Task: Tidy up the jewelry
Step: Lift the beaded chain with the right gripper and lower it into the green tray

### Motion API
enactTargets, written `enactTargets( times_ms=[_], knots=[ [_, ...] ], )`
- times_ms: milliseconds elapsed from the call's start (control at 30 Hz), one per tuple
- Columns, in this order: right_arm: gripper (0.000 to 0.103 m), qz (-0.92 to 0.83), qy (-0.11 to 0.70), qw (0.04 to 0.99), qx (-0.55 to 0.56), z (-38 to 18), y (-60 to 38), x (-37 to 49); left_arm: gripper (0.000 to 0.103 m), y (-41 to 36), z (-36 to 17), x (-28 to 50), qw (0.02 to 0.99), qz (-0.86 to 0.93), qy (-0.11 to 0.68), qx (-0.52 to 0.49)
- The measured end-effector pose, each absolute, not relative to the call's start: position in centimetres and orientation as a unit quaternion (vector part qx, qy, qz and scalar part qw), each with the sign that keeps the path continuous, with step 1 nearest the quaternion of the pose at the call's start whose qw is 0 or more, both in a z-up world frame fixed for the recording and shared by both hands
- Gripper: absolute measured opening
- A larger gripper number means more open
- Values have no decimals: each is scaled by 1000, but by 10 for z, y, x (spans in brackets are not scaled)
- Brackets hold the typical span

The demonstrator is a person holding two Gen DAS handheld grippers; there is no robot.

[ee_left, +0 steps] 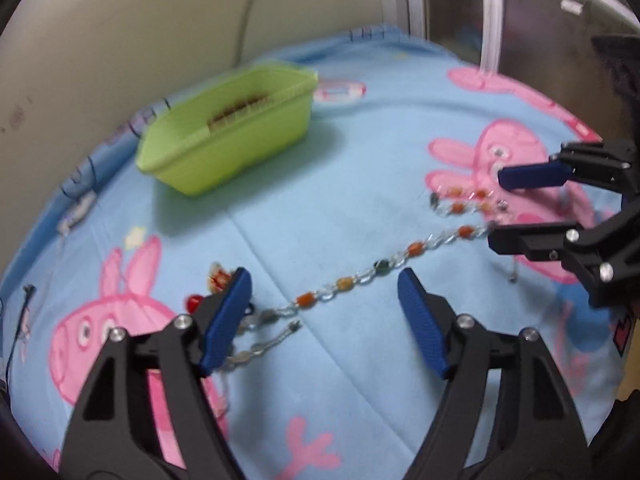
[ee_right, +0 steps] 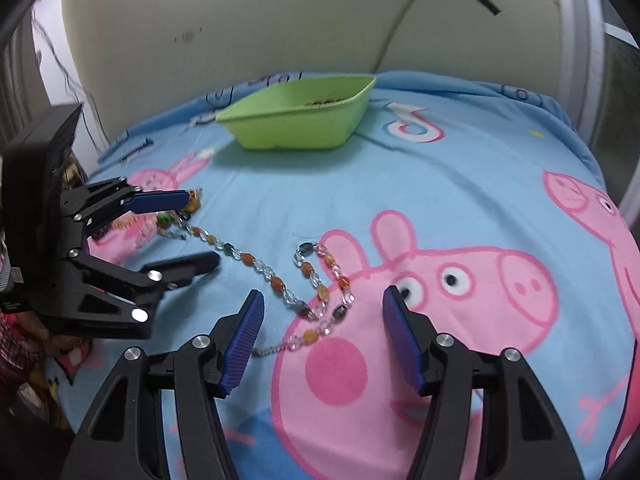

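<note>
A beaded necklace (ee_left: 360, 276) of orange, clear and dark beads lies stretched across the blue cartoon-pig cloth; in the right wrist view it (ee_right: 280, 284) runs between both grippers. My left gripper (ee_left: 324, 280) is open over one end of the necklace and also shows at the left of the right wrist view (ee_right: 200, 228). My right gripper (ee_right: 322, 300) is open over the looped end and also shows at the right of the left wrist view (ee_left: 496, 208). A green tray (ee_left: 224, 140) with some brown beads inside stands at the back; the right wrist view shows it (ee_right: 300, 120) too.
A small red-and-orange trinket (ee_left: 216, 280) lies by my left finger. The cloth-covered table (ee_right: 460, 184) ends at a beige wall behind the tray. A cable runs down the wall (ee_right: 400, 24). A window frame (ee_left: 492, 12) stands at the back right.
</note>
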State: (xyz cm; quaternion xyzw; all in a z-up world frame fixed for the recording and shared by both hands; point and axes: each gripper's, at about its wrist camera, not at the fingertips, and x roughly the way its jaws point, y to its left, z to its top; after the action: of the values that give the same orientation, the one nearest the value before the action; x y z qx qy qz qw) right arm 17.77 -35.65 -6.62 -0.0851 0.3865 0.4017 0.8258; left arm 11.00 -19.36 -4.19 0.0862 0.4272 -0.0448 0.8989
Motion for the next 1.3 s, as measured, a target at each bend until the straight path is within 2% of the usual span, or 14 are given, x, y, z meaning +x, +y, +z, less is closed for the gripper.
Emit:
enactTargets(
  times_ms=[33, 67, 100, 233, 300, 367, 433, 800, 833, 867, 900, 967, 1067, 1300],
  knots=[
    [29, 403, 375, 828, -103, -66, -350, 175, 69, -188, -41, 112, 898, -45, 431, 71],
    [10, 403, 369, 828, -124, -67, -343, 173, 58, -184, -43, 114, 896, -48, 437, 59],
    [0, 398, 357, 832, -148, -66, -337, 170, 53, -181, -44, 114, 895, -61, 439, 42],
    [0, 424, 351, 827, -117, -53, -337, 177, 49, -177, -40, 107, 899, -70, 432, 18],
    [0, 444, 339, 826, -75, -34, -344, 179, 57, -182, -32, 100, 906, -74, 416, 15],
    [0, 462, 315, 828, -34, -5, -354, 178, 77, -186, -20, 93, 916, -85, 392, 17],
    [0, 476, 289, 830, -9, 23, -362, 176, 82, -192, -6, 85, 926, -97, 363, 26],
    [0, 551, 173, 815, 50, 160, -383, 147, 82, -210, 20, 84, 938, -103, 331, 25],
    [0, 555, 163, 814, 51, 172, -383, 146, 76, -208, 22, 85, 938, -103, 329, 19],
    [0, 557, 156, 814, 51, 180, -384, 141, 60, -206, 25, 88, 939, -104, 328, 11],
    [0, 559, 148, 815, 50, 189, -384, 140, 53, -203, 28, 93, 937, -107, 332, 3],
    [0, 557, 130, 819, 46, 207, -385, 139, 27, -199, 34, 99, 936, -111, 334, -15],
    [0, 558, 120, 820, 47, 222, -388, 139, 5, -194, 52, 108, 937, -122, 325, -31],
    [0, 534, 107, 837, 56, 239, -387, 158, 5, -171, 117, 130, 953, -110, 282, -20]
  ],
)
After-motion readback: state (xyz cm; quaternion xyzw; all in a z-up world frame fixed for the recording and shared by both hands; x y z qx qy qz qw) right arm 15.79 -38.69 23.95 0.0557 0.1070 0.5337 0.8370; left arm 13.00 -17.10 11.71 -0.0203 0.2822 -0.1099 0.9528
